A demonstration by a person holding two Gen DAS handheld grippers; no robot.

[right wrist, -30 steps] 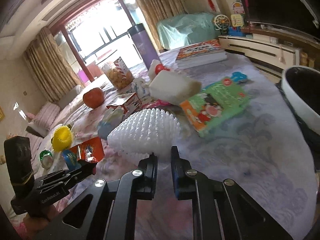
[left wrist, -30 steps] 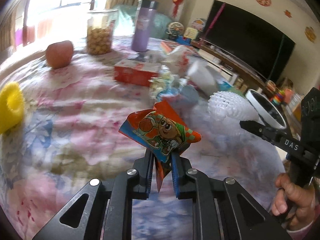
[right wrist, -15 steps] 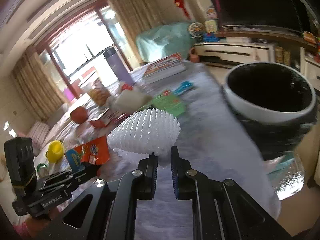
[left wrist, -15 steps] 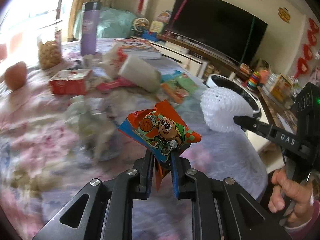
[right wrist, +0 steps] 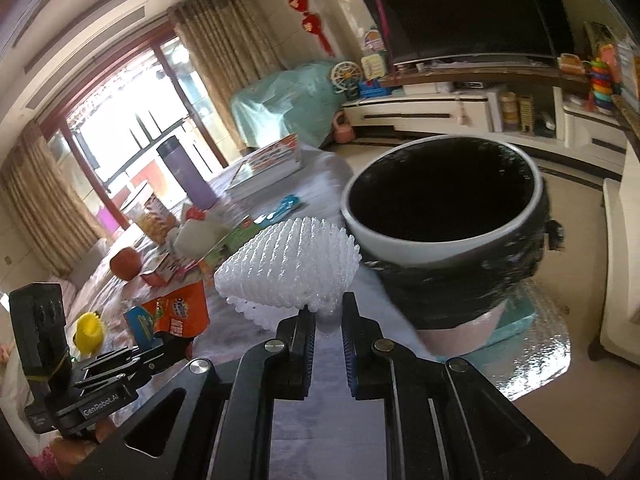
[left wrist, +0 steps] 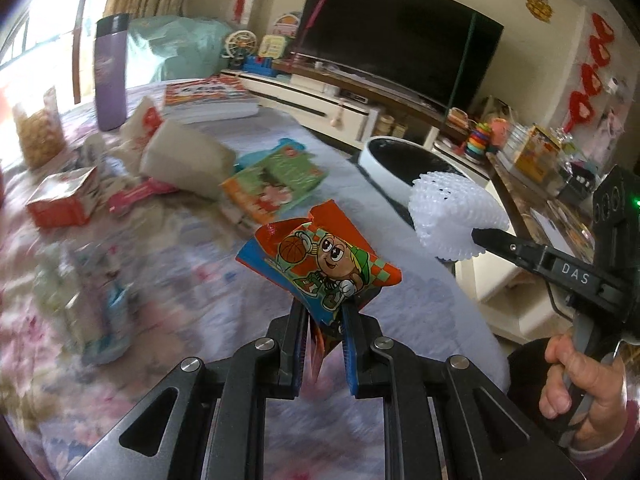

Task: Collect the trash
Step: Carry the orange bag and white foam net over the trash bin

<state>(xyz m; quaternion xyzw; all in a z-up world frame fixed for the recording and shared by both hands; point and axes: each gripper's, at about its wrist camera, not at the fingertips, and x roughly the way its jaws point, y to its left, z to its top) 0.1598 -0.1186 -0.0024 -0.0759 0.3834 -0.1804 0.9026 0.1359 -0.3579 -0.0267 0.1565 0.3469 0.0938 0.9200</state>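
- The left tongs (left wrist: 323, 312) are clamped on an orange snack wrapper (left wrist: 320, 264), held up above the floral-covered bench (left wrist: 168, 272).
- The right tongs (right wrist: 326, 312) pinch a white foam fruit net (right wrist: 288, 268) by its lower edge; in the left wrist view that net (left wrist: 456, 216) sits at 2 o'clock from the wrapper.
- A bin (right wrist: 444, 220) with a white rim and black liner stands just past the bench edge, at 1 o'clock from the net in the right wrist view.
- A purple flask (left wrist: 110, 76), a red carton (left wrist: 64, 200) and a green booklet (left wrist: 276, 184) lie on the bench.
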